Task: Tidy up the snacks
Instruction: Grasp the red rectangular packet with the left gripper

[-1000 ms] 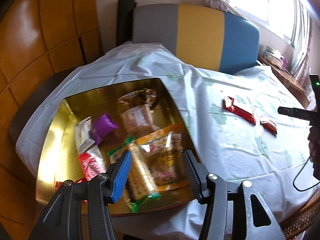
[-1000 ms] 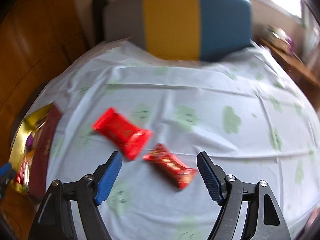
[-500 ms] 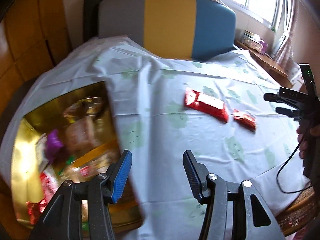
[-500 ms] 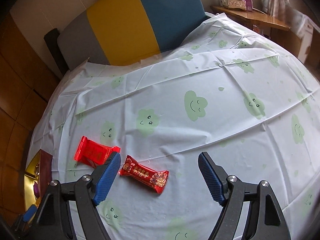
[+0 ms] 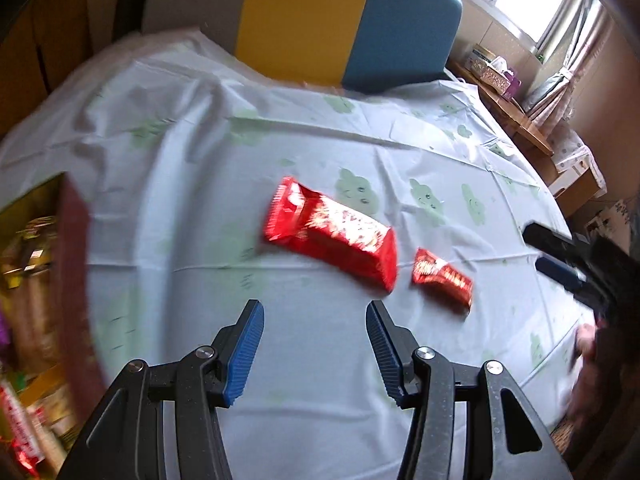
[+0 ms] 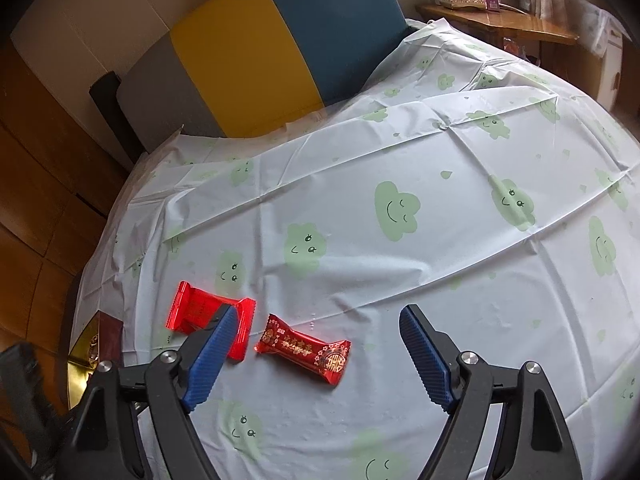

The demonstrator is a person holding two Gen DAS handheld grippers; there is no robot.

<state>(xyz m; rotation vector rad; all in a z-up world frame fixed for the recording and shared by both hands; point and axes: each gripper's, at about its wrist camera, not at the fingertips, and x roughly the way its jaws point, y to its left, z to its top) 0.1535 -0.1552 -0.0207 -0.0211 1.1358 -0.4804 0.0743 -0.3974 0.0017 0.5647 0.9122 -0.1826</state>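
Note:
Two red snack packets lie on the cloud-print tablecloth. The larger red packet [image 5: 332, 234] [image 6: 204, 312] is just beyond my open, empty left gripper [image 5: 316, 312]. The smaller patterned red packet [image 5: 442, 280] [image 6: 304, 348] lies to its right, between and just ahead of the fingers of my open, empty right gripper [image 6: 316, 324]. The right gripper also shows at the right of the left wrist view [image 5: 568, 256]. A gold-lined box [image 5: 74, 280] [image 6: 110, 328] with several snacks stands at the table's left edge.
A grey, yellow and blue chair back [image 5: 320, 20] [image 6: 256, 48] stands behind the table. A wooden side shelf [image 6: 500, 20] with a tissue box is at the far right. Wooden wall panels are on the left.
My left gripper has swung right, from over the gold box to the two red packets. My right gripper has drawn back a little and turned; the packets now sit lower left in its view.

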